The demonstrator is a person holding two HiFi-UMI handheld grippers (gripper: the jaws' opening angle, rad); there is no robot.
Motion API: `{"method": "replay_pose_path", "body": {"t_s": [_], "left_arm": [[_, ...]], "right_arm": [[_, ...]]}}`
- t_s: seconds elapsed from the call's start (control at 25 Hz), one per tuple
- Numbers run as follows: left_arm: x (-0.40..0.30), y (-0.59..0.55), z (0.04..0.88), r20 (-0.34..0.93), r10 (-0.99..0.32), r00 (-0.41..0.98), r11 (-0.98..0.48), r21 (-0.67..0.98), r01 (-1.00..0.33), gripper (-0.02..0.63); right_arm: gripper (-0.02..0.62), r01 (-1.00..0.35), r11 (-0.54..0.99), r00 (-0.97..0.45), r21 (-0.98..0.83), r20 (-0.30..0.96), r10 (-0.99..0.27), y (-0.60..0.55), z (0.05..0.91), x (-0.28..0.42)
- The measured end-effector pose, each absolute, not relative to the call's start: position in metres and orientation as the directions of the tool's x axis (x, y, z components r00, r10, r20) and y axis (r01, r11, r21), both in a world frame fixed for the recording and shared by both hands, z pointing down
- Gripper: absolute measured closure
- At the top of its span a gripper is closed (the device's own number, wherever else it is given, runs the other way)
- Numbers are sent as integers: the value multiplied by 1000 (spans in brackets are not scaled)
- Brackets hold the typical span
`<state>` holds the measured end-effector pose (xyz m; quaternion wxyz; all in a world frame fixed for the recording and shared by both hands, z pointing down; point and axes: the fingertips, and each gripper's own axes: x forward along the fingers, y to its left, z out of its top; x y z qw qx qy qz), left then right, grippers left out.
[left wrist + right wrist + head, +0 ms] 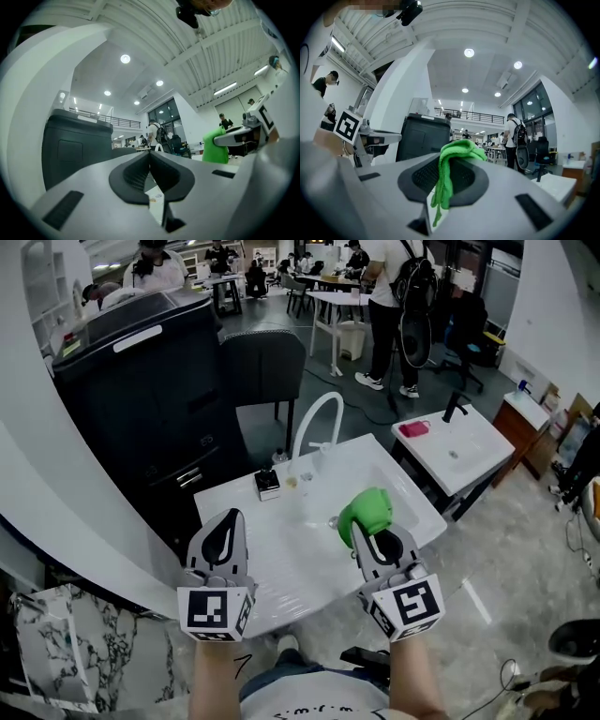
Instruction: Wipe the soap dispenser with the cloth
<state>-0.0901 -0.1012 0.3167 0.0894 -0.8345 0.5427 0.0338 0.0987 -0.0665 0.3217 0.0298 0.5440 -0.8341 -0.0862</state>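
A small dark soap dispenser (268, 483) with a pump top stands at the back of the white basin counter (281, 568), near the faucet. My right gripper (367, 532) hovers over the counter's right side, shut on a bright green cloth (366, 510) that bunches out past its tips. In the right gripper view the cloth (457, 151) hangs pinched between the jaws of that gripper (449, 163). My left gripper (229, 521) is held above the counter's left front, shut and holding nothing; its jaws (150, 155) meet with no gap. Both are short of the dispenser.
A white arched faucet (314, 423) rises behind the basin. A tall black cabinet (141, 381) and a dark chair (262, 367) stand beyond. A second white sink unit (459, 448) with a pink item (413, 428) is to the right. People stand far back.
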Motion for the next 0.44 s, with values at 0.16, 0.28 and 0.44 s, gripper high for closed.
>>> {"method": "replay_pose_path", "body": {"t_s": [0.16,0.28,0.44], "left_arm": [[-94,-102,313,-162,-903,397,-385,-101,-917,591],[-93,-101,312,-169,-902,397,-385,-99,-917,591],[-89,-100,310,-171,-898,406,-391,-113,-913,591]], "right_arm": [[548,-902,390,-406,186,-51,-913,-64,319,98],[548,-901,391,-407,189,-53,-912,-63,317,98],[548,-902,387,-404,191,-53,-913,-62,314,100]]}}
